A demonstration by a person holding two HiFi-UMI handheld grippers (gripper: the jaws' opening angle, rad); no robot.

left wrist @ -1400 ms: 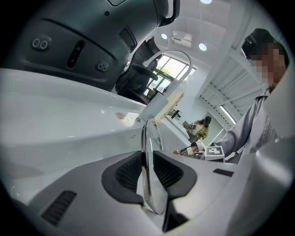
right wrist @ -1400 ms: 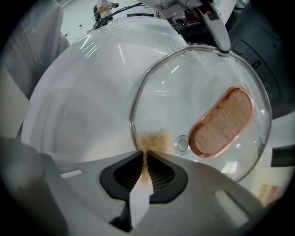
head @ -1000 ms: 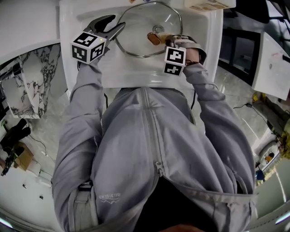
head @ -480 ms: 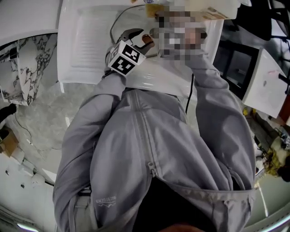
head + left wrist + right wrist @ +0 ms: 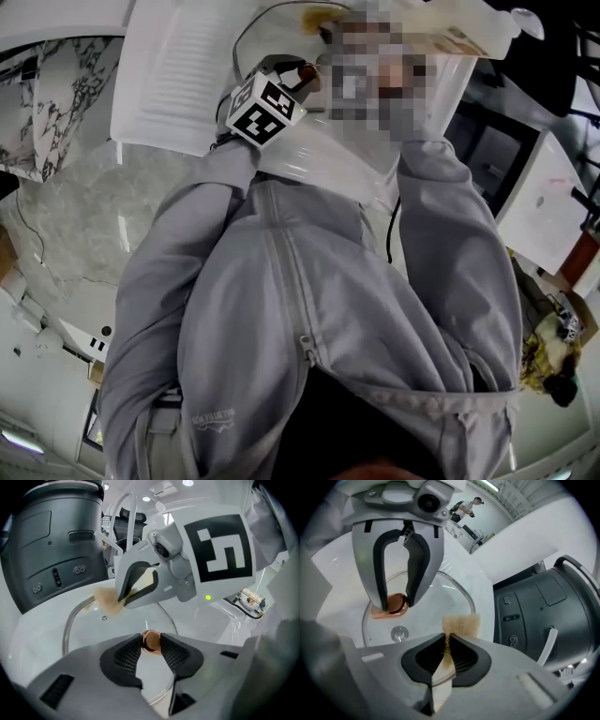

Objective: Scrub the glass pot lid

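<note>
Glass pot lid (image 5: 93, 630) sits just beyond the left gripper (image 5: 150, 644), whose jaws have just been closing and pinch its copper knob (image 5: 389, 611), while the right gripper (image 5: 446, 641) clamps a tan sponge (image 5: 461, 624) nearby.

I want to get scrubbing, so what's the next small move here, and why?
Probably lower the right gripper until its sponge meets the glass lid. The left gripper has just been closing its jaws on the copper knob, steadying the lid, and the sponge seems to hover above the glass.
</note>
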